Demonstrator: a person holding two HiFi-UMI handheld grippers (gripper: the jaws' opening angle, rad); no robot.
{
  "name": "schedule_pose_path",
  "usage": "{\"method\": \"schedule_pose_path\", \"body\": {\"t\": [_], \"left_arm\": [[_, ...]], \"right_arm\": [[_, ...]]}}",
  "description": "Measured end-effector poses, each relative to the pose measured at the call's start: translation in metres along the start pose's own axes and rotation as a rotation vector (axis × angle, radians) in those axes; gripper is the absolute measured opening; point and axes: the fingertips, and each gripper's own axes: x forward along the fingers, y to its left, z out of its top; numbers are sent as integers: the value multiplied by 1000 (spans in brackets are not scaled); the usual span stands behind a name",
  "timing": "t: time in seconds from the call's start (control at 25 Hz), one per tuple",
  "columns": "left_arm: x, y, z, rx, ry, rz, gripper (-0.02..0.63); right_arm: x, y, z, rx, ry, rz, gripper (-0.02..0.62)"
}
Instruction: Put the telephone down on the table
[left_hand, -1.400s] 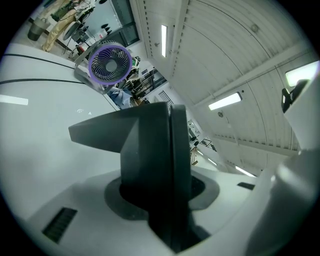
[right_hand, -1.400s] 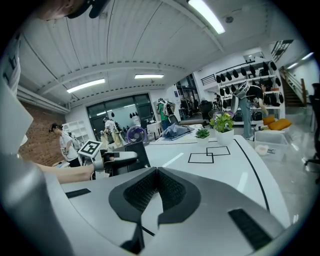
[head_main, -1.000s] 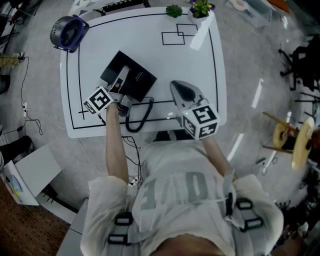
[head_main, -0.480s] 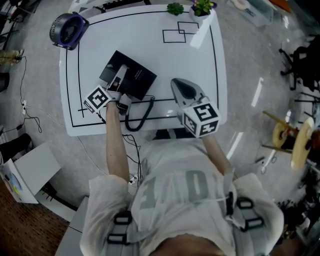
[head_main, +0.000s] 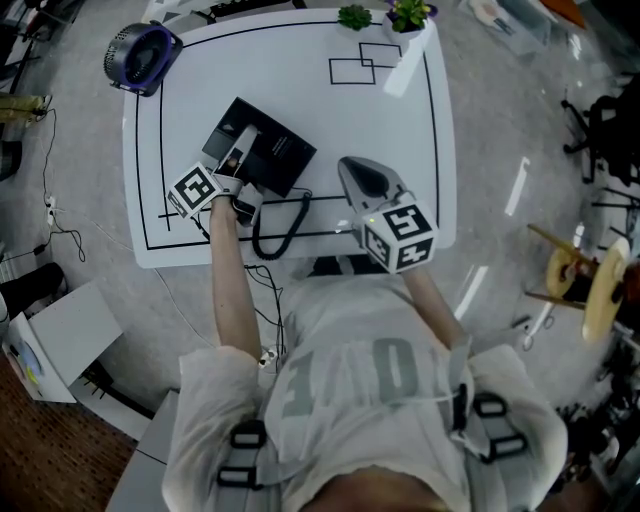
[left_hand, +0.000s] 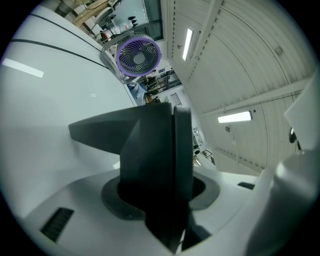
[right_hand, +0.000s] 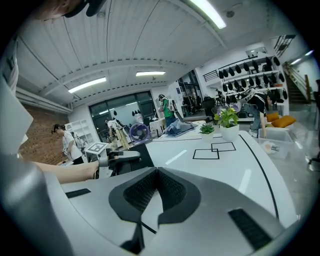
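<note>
The black telephone base (head_main: 278, 158) lies on the white table (head_main: 390, 150) at its front left. My left gripper (head_main: 238, 158) reaches over the base, jaws shut on the black handset (left_hand: 161, 165), which fills the gap between them in the left gripper view. In the head view the gripper hides most of the handset. The black cord (head_main: 272, 236) loops from it toward the table's front edge. My right gripper (head_main: 366, 184) hovers over the front middle of the table. Its ribbed pads (right_hand: 161, 192) meet with nothing between them.
A purple fan (head_main: 143, 55) stands on the far left corner. Two small potted plants (head_main: 403, 15) sit at the far edge beside taped black rectangles (head_main: 360, 62). A black line (head_main: 440, 130) runs around the table's border. People stand in the room beyond.
</note>
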Motion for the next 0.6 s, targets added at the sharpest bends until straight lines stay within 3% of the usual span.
{"method": "schedule_pose_path", "body": {"t": [0.44, 0.6], "left_arm": [[-5, 13, 4, -28, -44, 155, 267], [-17, 15, 4, -23, -65, 170, 279]], "right_arm": [[-6, 6, -2, -5, -4, 19, 8], [-9, 7, -1, -2, -9, 23, 8]]}}
